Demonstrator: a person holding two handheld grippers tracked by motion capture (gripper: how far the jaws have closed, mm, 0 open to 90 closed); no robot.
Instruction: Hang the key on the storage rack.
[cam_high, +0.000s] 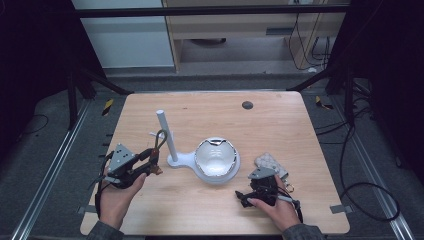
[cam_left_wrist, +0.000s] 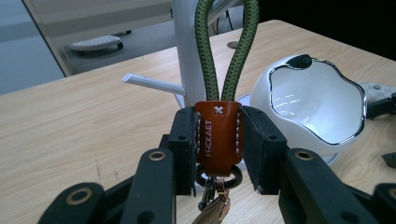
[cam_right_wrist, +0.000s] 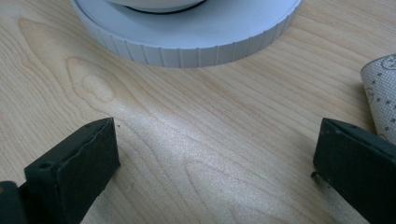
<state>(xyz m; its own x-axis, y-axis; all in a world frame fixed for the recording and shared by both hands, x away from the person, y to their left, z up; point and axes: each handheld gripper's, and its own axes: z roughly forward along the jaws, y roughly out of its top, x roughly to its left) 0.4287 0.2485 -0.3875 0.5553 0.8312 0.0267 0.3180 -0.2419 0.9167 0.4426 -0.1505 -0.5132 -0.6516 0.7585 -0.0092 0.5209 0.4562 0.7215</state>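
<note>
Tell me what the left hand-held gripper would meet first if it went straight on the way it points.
Probably the white stand's upright post. The left hand-held gripper, shut on the brown leather tab of the green-cord keychain, points at it, and the cord loop rises just in front. The side peg lies left of that line; depth is unclear.

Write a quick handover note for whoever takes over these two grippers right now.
Left gripper: shut on the keychain by its brown leather tab, green cord loop up, close to the white stand and its side peg.
Right gripper: open, holding nothing, low over the table near the white bowl.
Done: keychain picked up.
Left: probably hang the loop on the peg.
</note>
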